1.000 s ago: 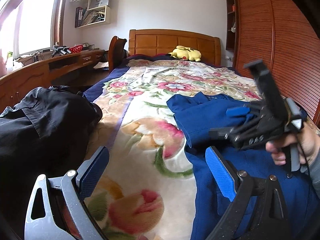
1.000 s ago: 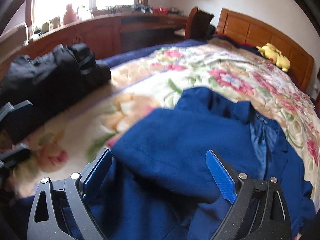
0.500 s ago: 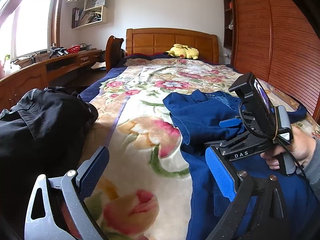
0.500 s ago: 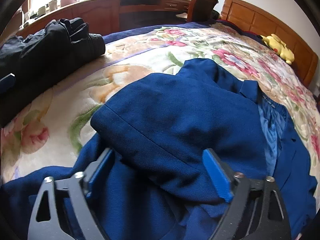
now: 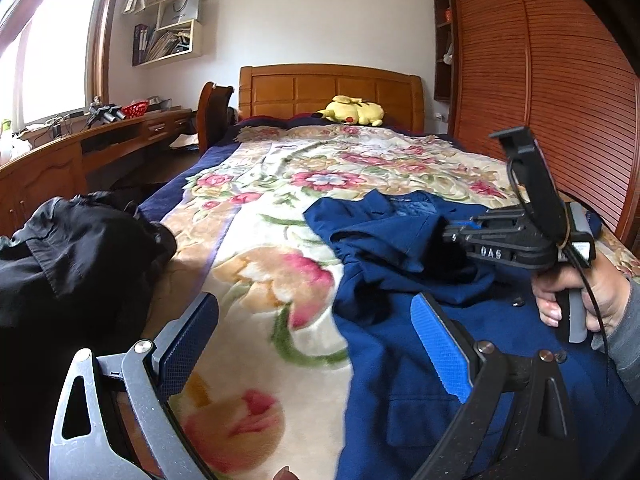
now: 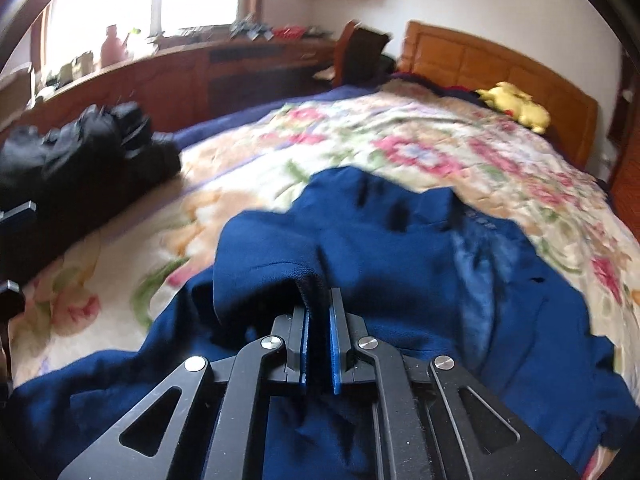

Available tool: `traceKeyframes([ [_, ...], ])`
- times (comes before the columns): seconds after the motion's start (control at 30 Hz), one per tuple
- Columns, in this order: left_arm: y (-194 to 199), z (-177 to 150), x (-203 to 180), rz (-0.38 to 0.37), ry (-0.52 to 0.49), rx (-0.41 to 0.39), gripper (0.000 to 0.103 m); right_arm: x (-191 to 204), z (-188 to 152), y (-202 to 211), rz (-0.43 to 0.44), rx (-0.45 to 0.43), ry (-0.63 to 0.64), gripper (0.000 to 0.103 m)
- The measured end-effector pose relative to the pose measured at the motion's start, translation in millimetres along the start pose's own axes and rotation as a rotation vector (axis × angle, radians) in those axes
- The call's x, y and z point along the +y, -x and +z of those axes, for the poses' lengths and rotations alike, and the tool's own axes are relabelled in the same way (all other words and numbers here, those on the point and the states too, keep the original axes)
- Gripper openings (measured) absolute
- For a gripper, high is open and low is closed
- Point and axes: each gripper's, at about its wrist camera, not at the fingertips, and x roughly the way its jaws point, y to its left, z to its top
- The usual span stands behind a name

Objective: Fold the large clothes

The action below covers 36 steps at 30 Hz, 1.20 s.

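Observation:
A dark blue jacket (image 5: 400, 320) lies rumpled on the floral bedspread (image 5: 272, 264), right of the middle. My right gripper (image 6: 318, 308) is shut on a fold of the blue jacket (image 6: 360, 232) near its sleeve edge. From the left wrist view the right gripper (image 5: 452, 232) reaches in from the right over the jacket, held by a hand. My left gripper (image 5: 316, 332) is open and empty, low over the bedspread at the jacket's left edge.
A pile of black clothes (image 5: 68, 264) lies at the bed's left edge, also in the right wrist view (image 6: 80, 152). A yellow plush toy (image 5: 352, 110) sits by the wooden headboard (image 5: 328, 88). A wooden desk (image 5: 80, 148) runs along the left; a slatted wardrobe (image 5: 560, 100) stands right.
My right gripper has closed from wide open onto a fold of the blue jacket and lifted it slightly. The left gripper stays open and has shifted only a little.

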Motion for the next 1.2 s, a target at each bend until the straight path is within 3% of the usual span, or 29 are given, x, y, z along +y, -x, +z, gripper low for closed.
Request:
traceKeyframes([
  [0.27, 3, 8, -30, -0.050, -0.032, -0.009, 0.097, -41, -29, 51, -0.092, -0.059, -0.081, 0.008],
  [0.53, 1, 6, -51, -0.090, -0.061, 0.021, 0.097, -67, -71, 90, -0.167, -0.033, -0.168, 0.008],
  [0.93, 3, 8, -79, -0.124, -0.080, 0.047, 0.097, -66, -88, 141, -0.221, -0.005, -0.219, 0.008],
  [1.2, 10, 10, -102, -0.157, -0.092, 0.034, 0.097, -63, -120, 164, -0.219, 0.045, -0.251, 0.008],
])
